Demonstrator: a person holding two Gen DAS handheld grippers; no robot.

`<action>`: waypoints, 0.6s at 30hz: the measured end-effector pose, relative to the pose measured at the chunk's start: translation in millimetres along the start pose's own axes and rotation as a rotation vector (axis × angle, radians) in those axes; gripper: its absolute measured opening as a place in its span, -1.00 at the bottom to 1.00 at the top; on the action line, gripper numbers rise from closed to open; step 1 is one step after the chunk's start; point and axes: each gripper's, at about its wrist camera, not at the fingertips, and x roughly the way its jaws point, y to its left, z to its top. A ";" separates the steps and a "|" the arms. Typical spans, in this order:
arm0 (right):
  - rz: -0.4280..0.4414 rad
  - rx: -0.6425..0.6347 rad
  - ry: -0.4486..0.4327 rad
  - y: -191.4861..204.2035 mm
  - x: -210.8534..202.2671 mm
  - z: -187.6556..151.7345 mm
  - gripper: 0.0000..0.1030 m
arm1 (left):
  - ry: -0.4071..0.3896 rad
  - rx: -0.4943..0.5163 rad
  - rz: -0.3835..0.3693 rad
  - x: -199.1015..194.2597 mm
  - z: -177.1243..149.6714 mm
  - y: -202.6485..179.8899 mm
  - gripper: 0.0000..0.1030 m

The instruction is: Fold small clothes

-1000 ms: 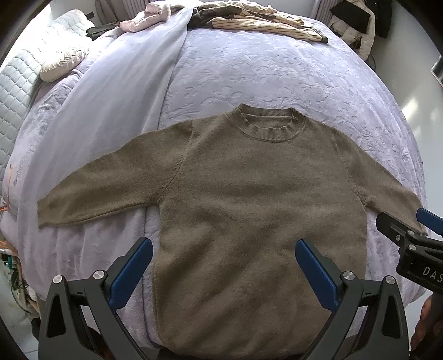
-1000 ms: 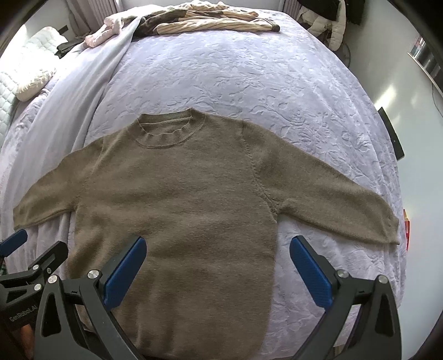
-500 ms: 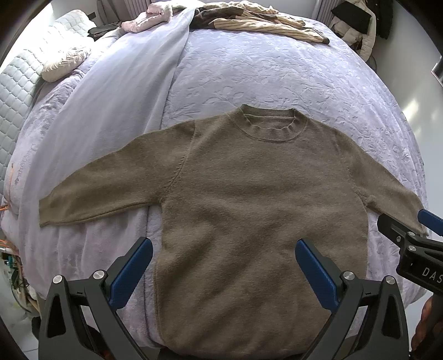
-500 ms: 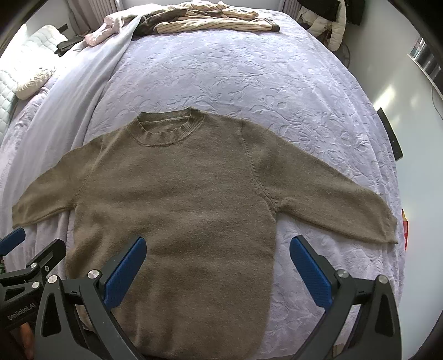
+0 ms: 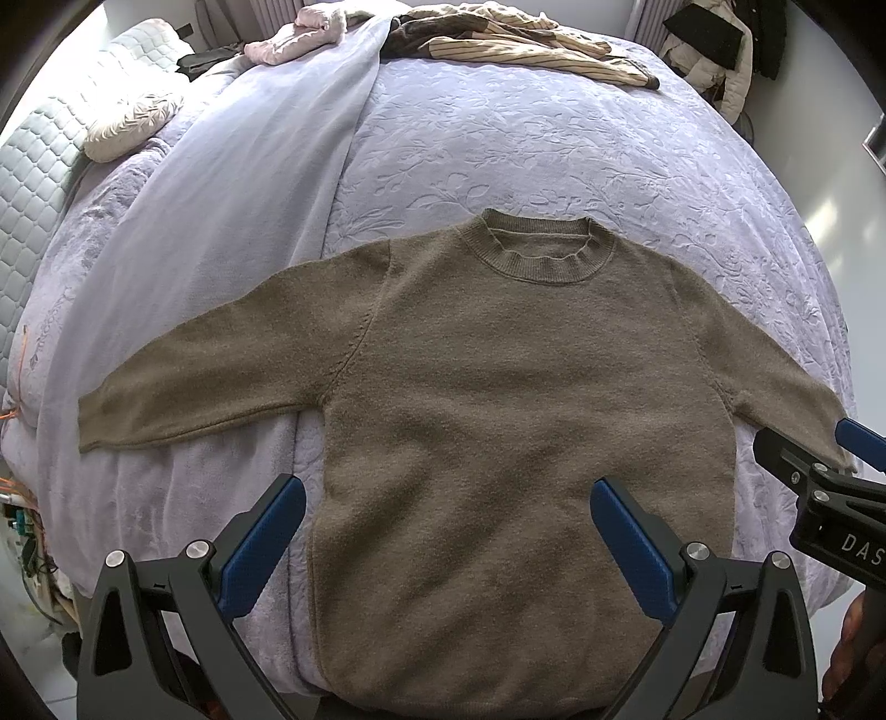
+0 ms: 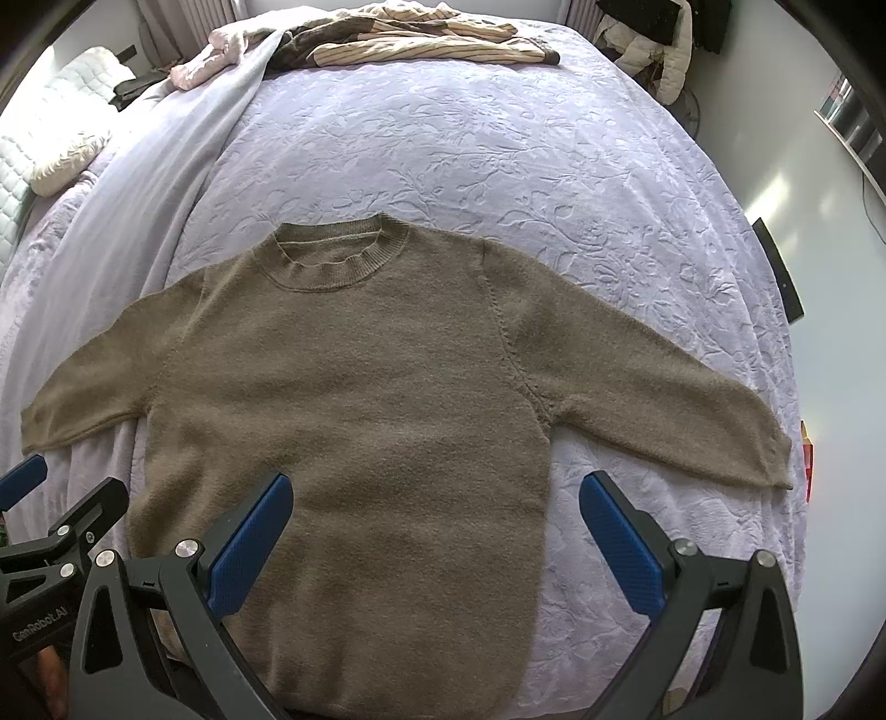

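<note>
An olive-brown knit sweater (image 5: 509,399) lies flat and face up on the lilac bedspread, both sleeves spread out, collar at the far side; it also shows in the right wrist view (image 6: 354,410). My left gripper (image 5: 443,531) is open and empty, hovering above the sweater's lower left hem. My right gripper (image 6: 437,531) is open and empty above the lower right hem. Each gripper shows at the edge of the other's view: the right one (image 5: 819,465), the left one (image 6: 50,515).
A lilac embossed bedspread (image 5: 554,144) covers the bed. A plain lavender sheet (image 5: 232,199) lies along its left. A pile of striped and brown clothes (image 5: 509,39) and a pink garment (image 5: 293,36) lie at the far end. A cream pillow (image 5: 133,119) is far left.
Both grippers have drifted slightly back and up; the sweater sits a little lower in both views. The sweater itself has not moved.
</note>
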 end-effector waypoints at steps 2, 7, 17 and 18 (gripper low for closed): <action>-0.001 -0.001 0.000 0.4 0.1 0.2 1.00 | 0.000 -0.001 0.000 0.0 -0.1 0.0 1.00; -0.005 -0.007 -0.004 -1.5 -0.9 -0.5 1.00 | 0.000 -0.004 0.001 -0.6 -0.4 2.2 1.00; -0.015 -0.010 -0.005 -0.4 -1.3 -0.1 1.00 | 0.000 -0.002 0.000 -0.5 -1.7 4.1 1.00; -0.014 -0.010 -0.004 -0.5 -1.2 -0.1 1.00 | 0.000 -0.002 0.001 -0.3 -2.0 3.8 1.00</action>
